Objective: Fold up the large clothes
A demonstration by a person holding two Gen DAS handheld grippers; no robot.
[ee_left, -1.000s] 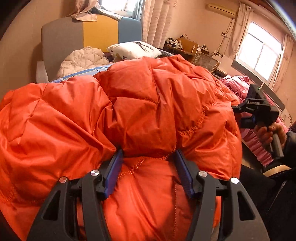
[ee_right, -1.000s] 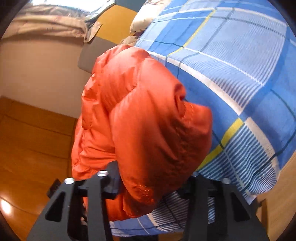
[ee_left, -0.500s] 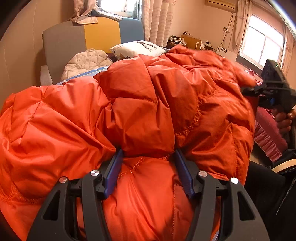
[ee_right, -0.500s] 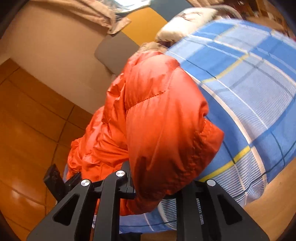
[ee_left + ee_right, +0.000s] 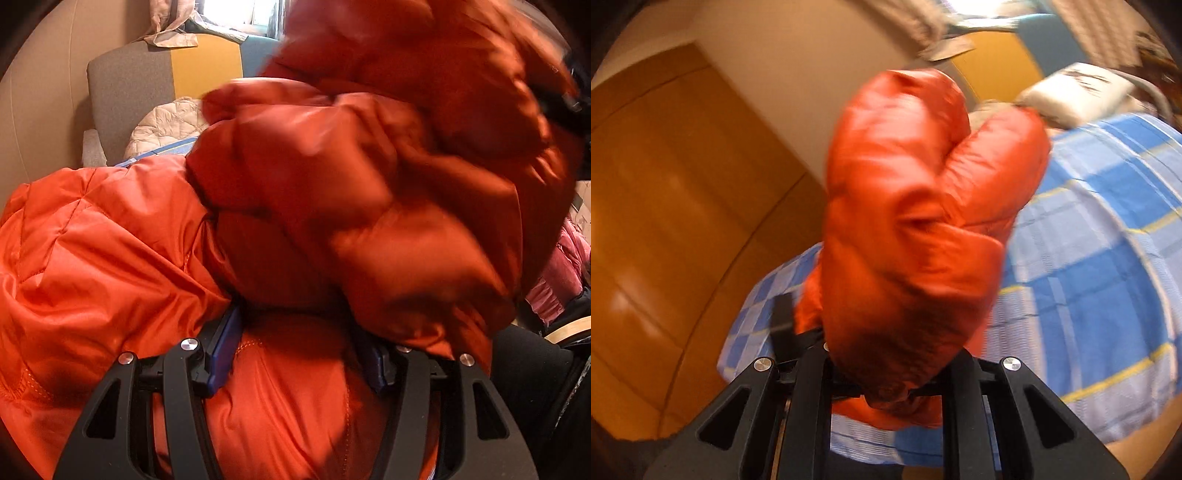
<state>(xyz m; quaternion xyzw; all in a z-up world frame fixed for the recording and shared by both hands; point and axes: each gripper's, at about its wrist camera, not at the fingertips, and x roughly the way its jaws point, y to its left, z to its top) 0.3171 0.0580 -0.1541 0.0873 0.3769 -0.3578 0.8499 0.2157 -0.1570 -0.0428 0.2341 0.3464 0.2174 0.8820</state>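
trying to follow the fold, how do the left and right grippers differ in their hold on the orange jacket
The left gripper stands wide around a thick bulge of the orange jacket; the right gripper pinches a narrow bunch. The left grip sits low beside the spread jacket, while the right's part hangs lifted over the plaid bedspread. Both are clamped on the jacket.

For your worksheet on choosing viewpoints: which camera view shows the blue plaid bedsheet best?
The right wrist view: the blue plaid bedsheet spreads broadly across its right half behind the orange down jacket. In the left wrist view the jacket hides nearly all of it; only a thin blue strip shows beside a white quilted garment.
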